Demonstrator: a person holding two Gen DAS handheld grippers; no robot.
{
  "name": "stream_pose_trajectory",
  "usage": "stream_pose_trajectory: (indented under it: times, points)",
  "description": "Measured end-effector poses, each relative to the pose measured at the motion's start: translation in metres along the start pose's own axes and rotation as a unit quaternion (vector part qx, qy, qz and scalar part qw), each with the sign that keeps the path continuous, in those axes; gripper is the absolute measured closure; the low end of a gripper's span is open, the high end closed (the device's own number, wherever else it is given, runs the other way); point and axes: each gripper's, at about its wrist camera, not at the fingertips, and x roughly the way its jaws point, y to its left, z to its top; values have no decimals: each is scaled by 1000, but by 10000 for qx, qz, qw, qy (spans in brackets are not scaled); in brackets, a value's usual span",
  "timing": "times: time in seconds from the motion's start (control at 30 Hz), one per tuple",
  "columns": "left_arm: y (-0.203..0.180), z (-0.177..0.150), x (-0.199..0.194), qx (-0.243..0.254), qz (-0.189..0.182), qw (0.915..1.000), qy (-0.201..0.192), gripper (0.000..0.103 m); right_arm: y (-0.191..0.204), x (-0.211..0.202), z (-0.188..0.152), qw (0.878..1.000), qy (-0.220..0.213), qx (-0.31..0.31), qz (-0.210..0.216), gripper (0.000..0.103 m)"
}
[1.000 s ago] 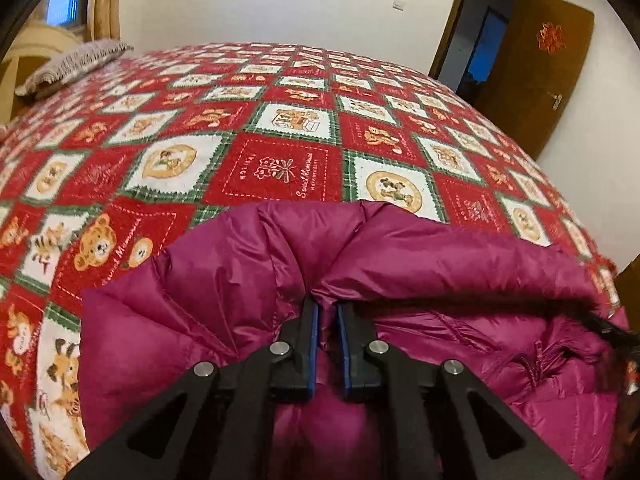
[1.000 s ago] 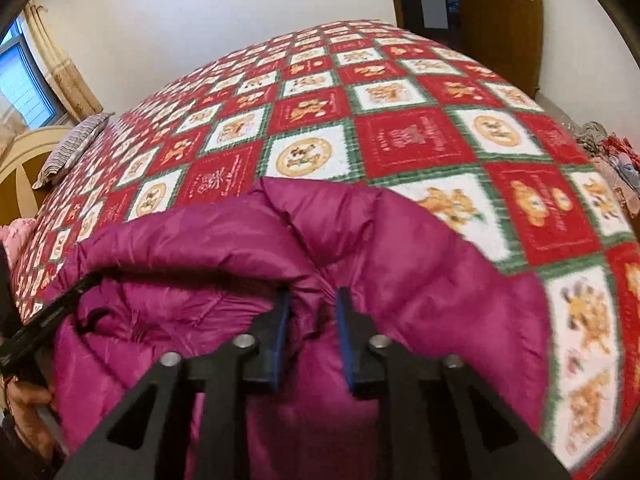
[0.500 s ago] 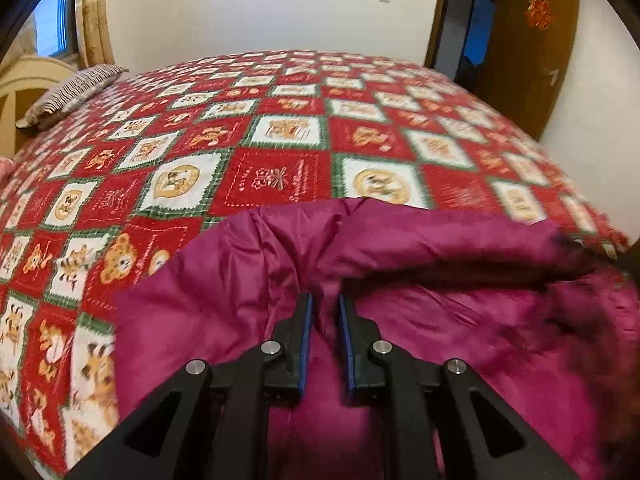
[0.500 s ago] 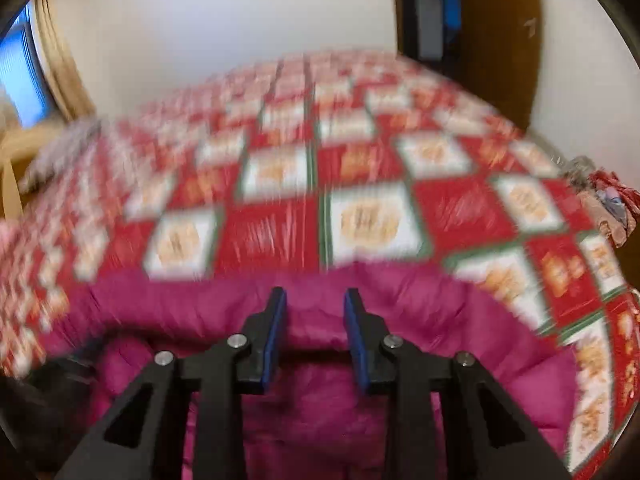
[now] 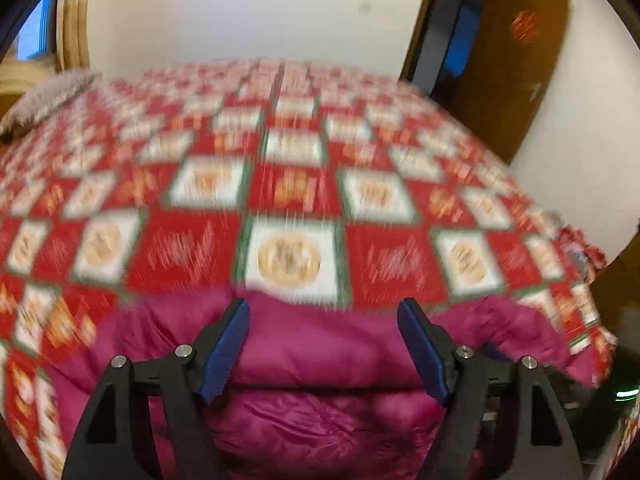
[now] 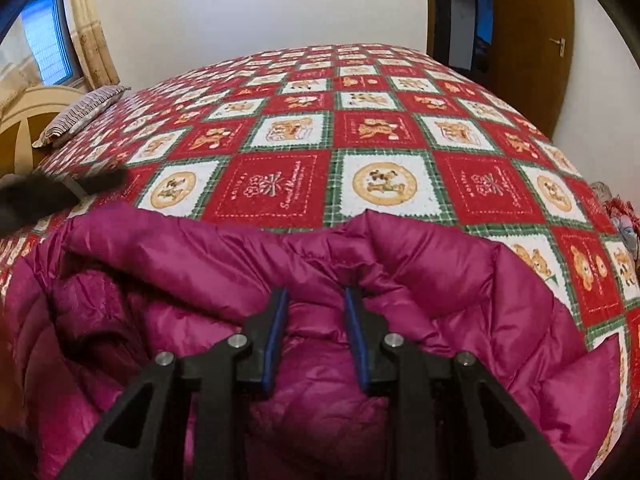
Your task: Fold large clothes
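Left wrist view: the left gripper (image 5: 324,312) hangs wide open over a magenta puffer jacket (image 5: 320,360) lying at the near edge of a bed (image 5: 292,184) covered in a red, white and green patchwork quilt. Nothing sits between its blue pads (image 5: 224,352); the jacket's folded top edge lies just beyond and below them. The picture is smeared by motion, so fine detail is lost. A door (image 5: 508,80) stands open behind.

Right wrist view: the right gripper (image 6: 314,294), jaws partly open, sits low over the jacket (image 6: 440,280) near its collar, fabric bulging between the fingers but not visibly pinched. A pillow (image 6: 84,112) rests at the far left corner of the bed (image 6: 360,128).

The risk, judging from this: with neither gripper holding on, the slippery, springy padding may puff up and let the fold open. A shallow regrasp could catch only the top layer, dragging it askew or toward the edge of the bed.
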Motion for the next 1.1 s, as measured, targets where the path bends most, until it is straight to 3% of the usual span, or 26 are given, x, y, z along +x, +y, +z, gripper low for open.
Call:
stream_pose_trajectory:
  times: [0.1,0.2,0.33,0.4,0.43,0.6,0.63,0.73,0.8,0.97,1.1]
  points:
    - [6,-28,21,36,127,9999,19,26,-3,-3,-3,10000,-29,26,73,67]
    - [-3,-30,22,251,460,9986,-57,26,-1,-6,-3,10000,-71,21,37,67]
    - [-6,-31,23,391,623,9973,-58,26,-13,-30,-6,9979,-533,351,-72,67]
    - [-3,-32,21,323,532,9980,-75,26,-23,-22,-8,9976,-265,527,-351,67]
    - [-2,-34,20,309,509,9982,-84,26,-27,-15,-9,9978,-94,582,-287,67]
    - [-4,-33,21,329,545,9980,-62,26,-18,-8,-5,9979,-64,297,-573,64]
    - [-4,-33,21,336,552,9979,-60,26,-16,-7,-5,9977,-59,237,-634,62]
    - [-5,-33,14,383,612,9974,-44,26,-20,-7,-6,9970,49,288,-711,38]
    - [-7,-37,-9,456,653,9966,-197,26,-33,-24,-10,9976,63,554,-422,39]
    - [-9,-62,-81,688,361,9944,-722,26,-43,-104,-34,9945,-691,684,-390,39]
    - [8,-99,-157,671,-522,9909,-1040,26,-56,-182,-69,9911,-1070,731,-298,38]
